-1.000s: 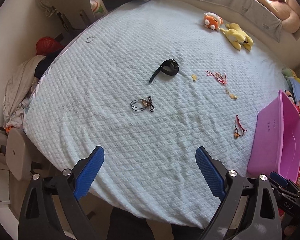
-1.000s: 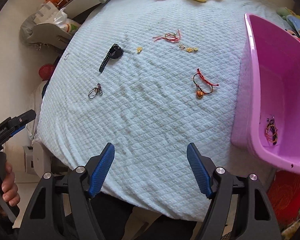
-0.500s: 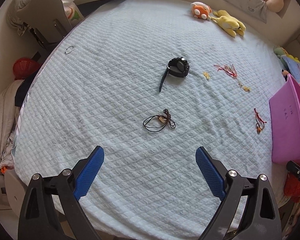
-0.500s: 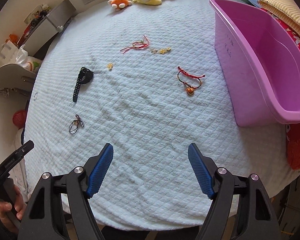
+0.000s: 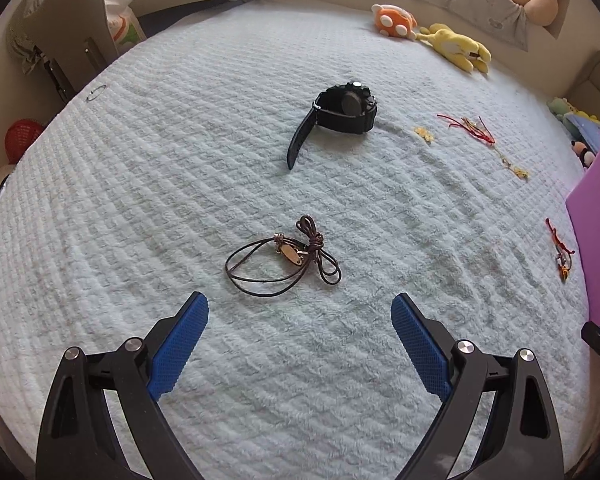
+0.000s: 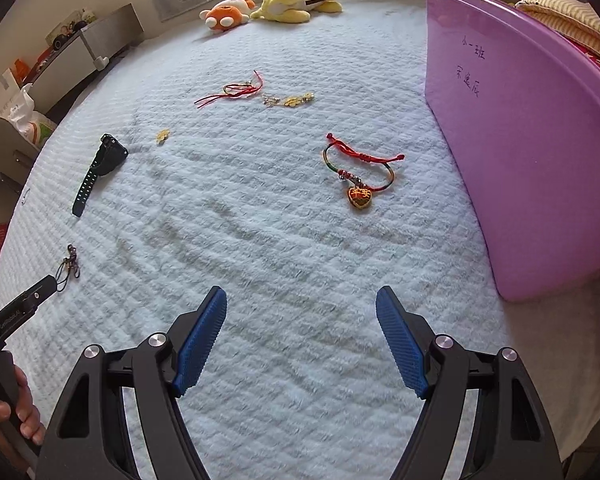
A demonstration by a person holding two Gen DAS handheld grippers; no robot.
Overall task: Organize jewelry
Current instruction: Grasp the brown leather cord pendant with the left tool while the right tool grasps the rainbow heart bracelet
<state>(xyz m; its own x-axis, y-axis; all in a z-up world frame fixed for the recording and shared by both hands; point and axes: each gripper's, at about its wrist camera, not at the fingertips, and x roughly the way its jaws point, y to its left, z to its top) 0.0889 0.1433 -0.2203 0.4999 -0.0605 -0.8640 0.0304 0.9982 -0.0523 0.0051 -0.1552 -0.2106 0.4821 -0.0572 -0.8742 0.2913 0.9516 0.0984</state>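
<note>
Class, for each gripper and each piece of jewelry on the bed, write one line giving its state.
left gripper: open, empty
right gripper: open, empty
black watch: strap unbuckled
brown cord necklace: loosely coiled
red bracelet: flat, looped
pink bin: upright

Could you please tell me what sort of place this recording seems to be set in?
Most likely a bedroom, probably a child's: the work surface is a bed under a pale blue quilted blanket, an orange plush toy and a yellow plush toy lie at its far edge, and padded bumpers line the wall.
</note>
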